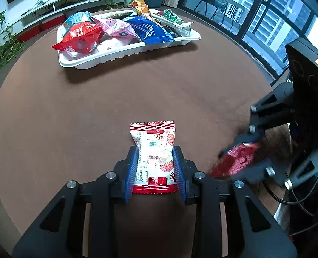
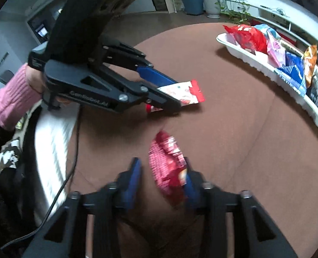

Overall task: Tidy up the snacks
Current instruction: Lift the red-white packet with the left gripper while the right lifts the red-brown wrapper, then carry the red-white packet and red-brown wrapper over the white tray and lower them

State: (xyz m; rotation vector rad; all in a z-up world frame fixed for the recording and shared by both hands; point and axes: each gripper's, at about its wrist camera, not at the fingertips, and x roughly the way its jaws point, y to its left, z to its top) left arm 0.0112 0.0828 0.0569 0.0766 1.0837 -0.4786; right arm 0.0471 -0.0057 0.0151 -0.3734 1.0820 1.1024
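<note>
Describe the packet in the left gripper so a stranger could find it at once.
On the brown table, well short of the white tray heaped with snacks, the left gripper clamps one flat packet. It is white with red ends and strawberry pictures; the packet nearby is all red and crumpled.

Motion blur smears the red snack packet (image 2: pixel 169 167) and right gripper (image 2: pixel 162 176) at lower centre, leaving the packet's print unreadable. The white tray (image 2: pixel 266 66) is cut off at the right edge.
</note>
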